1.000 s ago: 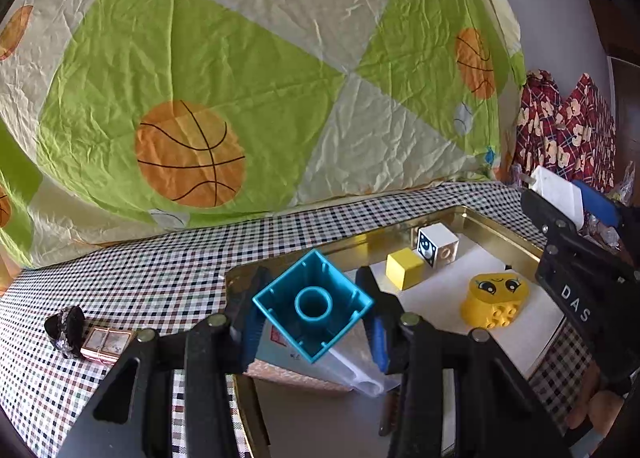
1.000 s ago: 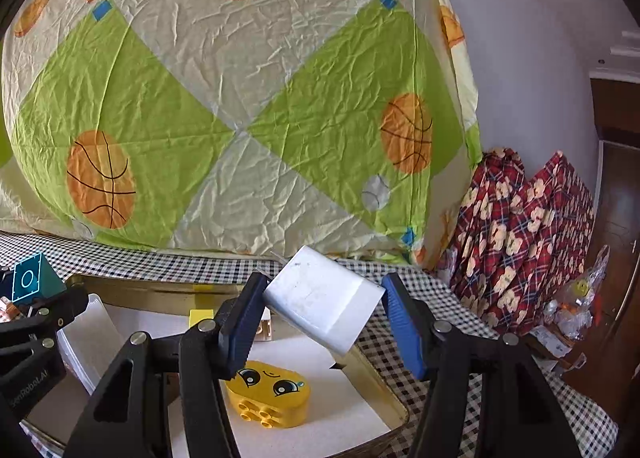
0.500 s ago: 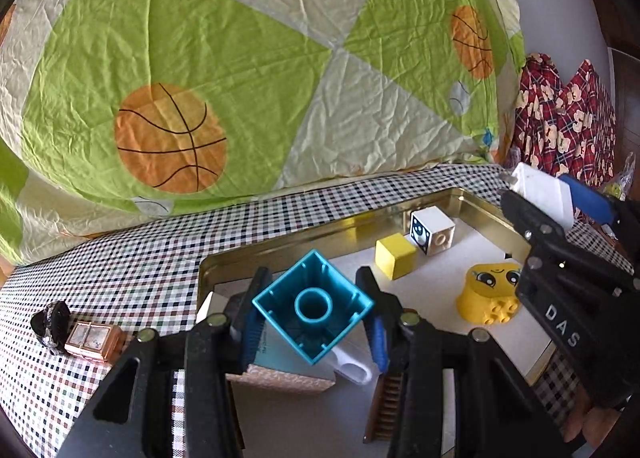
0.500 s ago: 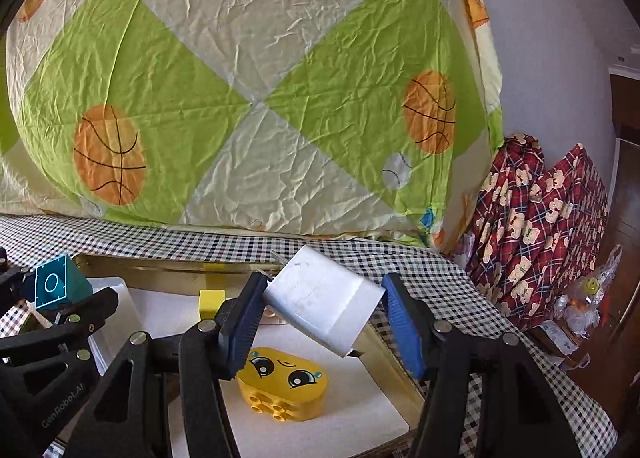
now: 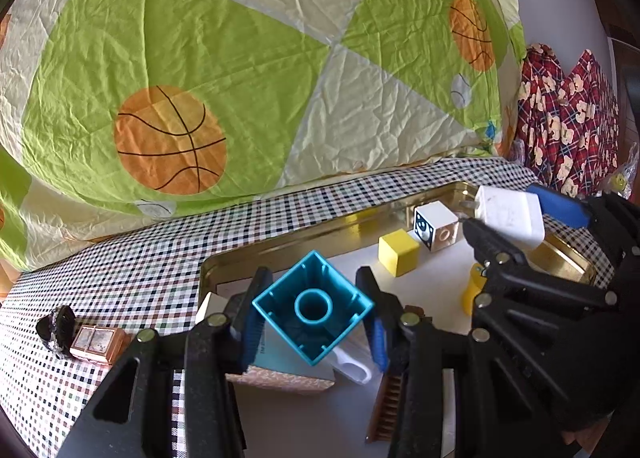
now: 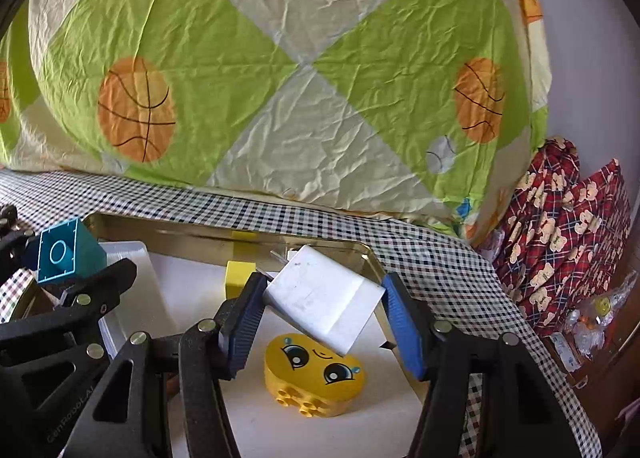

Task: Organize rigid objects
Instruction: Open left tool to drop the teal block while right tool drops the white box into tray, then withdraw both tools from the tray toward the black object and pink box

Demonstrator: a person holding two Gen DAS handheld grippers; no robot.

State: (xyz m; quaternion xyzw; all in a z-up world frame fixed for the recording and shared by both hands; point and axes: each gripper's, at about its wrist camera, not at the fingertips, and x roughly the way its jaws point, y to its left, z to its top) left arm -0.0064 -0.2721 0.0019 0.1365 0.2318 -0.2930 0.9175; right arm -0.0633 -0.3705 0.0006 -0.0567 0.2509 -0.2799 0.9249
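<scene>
**Left wrist view: both grippers loaded above the gold tray**

Left wrist camera looks down its own fingers at the left gripper [image 5: 313, 321], whose blue-padded jaws are clamped on a teal building block [image 5: 313, 308]. The block is turned corner-up like a diamond, its hollow underside and round centre tube facing the lens. It hangs above the near left part of the gold tray [image 5: 296, 236], over a patterned box [image 5: 280, 378] and a white plastic piece [image 5: 352, 366] that lie below it. A brown comb [image 5: 386, 406] lies just right of those.

Farther in the tray, on its white liner, a yellow cube [image 5: 399, 252] sits just beside a white cube [image 5: 436, 224] printed with a face. At the right of this view the right gripper [image 5: 508, 218] holds a white charger [image 5: 508, 214] above the tray's far right corner.

From the right wrist camera, the right gripper's [image 6: 322, 318] jaws are closed on the white charger [image 6: 324, 302], which is tilted with its metal prongs pointing far and left. Beneath it, on the liner, lies a yellow face block [image 6: 314, 376] with its studs toward the camera.

Outside the tray, on the checked tablecloth [image 5: 140, 266] at near left, a copper-coloured case [image 5: 94, 344] touches a dark hair clip [image 5: 56, 328]. A basketball-print sheet [image 5: 240, 78] fills the background.
</scene>
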